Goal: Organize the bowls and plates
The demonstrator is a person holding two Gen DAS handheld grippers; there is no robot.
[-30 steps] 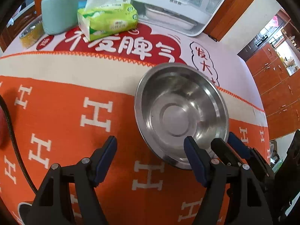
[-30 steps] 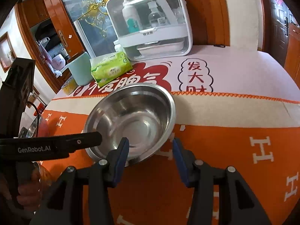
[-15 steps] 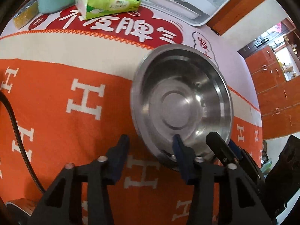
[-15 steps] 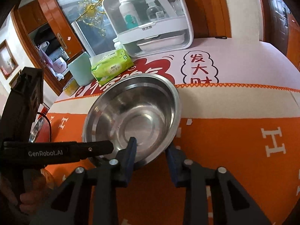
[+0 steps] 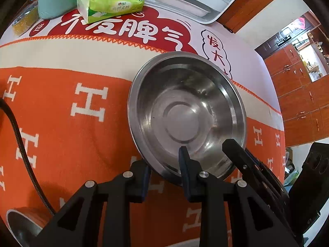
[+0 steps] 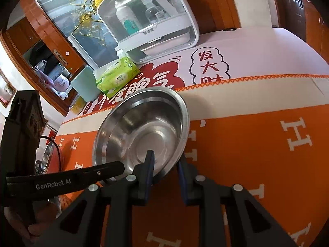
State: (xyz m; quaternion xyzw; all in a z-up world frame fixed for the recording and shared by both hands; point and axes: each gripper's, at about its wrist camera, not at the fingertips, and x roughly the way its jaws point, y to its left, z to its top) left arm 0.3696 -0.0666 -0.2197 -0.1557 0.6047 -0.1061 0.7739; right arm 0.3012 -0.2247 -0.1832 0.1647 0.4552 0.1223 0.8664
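Both wrist views sit close over the near rim of the steel bowl (image 5: 187, 113), looking steeply down along their own fingers. Left view faces from its near-left, right view (image 6: 141, 131) from its near-right. Both share the tissue pack (image 5: 111, 0) (image 6: 116, 76) behind the bowl.

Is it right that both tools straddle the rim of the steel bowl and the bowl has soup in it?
Not quite. The steel bowl is empty: the left wrist view shows its bare, shiny bottom. The rest holds: the left tool and the right tool each have the rim between their closing jaws.
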